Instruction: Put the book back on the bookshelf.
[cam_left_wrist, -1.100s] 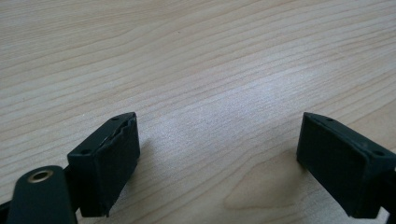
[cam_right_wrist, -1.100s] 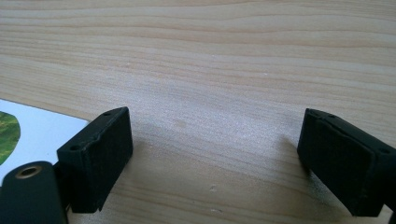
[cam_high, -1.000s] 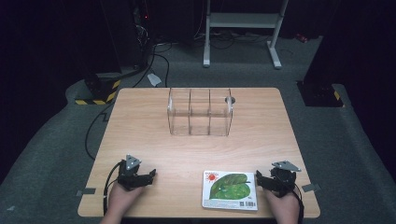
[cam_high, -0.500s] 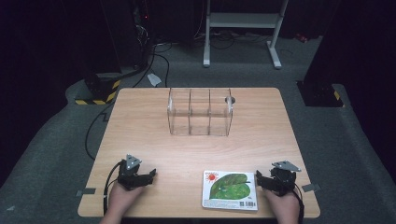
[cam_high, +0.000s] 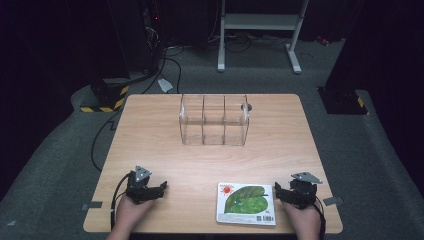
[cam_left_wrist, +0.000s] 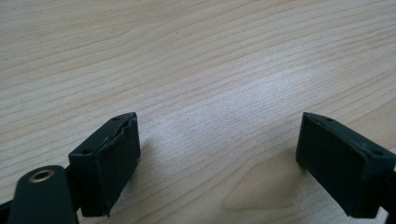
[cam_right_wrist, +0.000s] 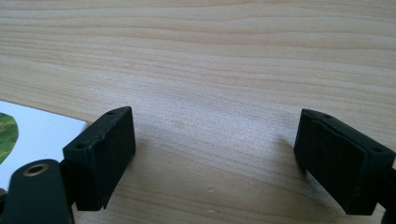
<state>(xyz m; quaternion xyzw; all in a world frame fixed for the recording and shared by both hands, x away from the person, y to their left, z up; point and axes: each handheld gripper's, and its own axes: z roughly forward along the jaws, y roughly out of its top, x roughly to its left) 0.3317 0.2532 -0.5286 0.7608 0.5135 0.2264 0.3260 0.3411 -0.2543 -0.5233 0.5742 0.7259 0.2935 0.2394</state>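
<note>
- The green-and-white book (cam_high: 246, 203) is lying flat near the table's (cam_high: 210, 165) front edge, at about five o'clock from the centre.
- The right gripper (cam_high: 285, 192) is sitting just beside the book at three o'clock, jaws spread wide over bare wood.
- The left gripper (cam_high: 152, 188) is resting at nine o'clock, well apart, jaws gaping too.
- The clear divided box (cam_high: 214, 120) is standing at twelve o'clock, open wood between.

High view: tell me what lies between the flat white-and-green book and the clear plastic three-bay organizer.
Nothing: in the high view only bare wooden table separates the book from the organizer.
</note>
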